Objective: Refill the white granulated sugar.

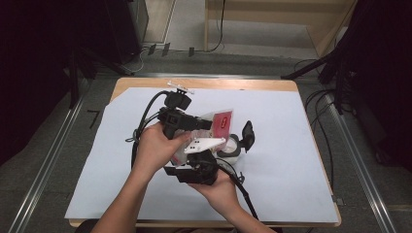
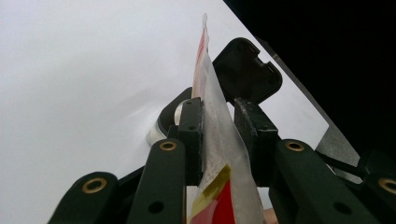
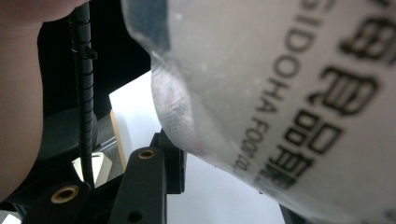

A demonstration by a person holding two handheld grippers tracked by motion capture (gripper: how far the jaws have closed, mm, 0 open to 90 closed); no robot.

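Two tools, left tool (image 2: pixel 224 126) and right tool (image 1: pixel 194 167), each grip one packet (image 1: pixel 221 124) above one open-lidded container (image 1: pixel 233 145).

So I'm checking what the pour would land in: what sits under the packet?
Below the packet held in the left tongs stands a round container with its black lid flipped up. The packet and tongs cover its inside.

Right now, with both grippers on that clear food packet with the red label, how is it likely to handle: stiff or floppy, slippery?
The packet is probably floppy: its thin film bends between the left gripper pads. It looks glossy, so likely slippery. It seems light, since the film bulges softly beside the right gripper jaw without sagging far.
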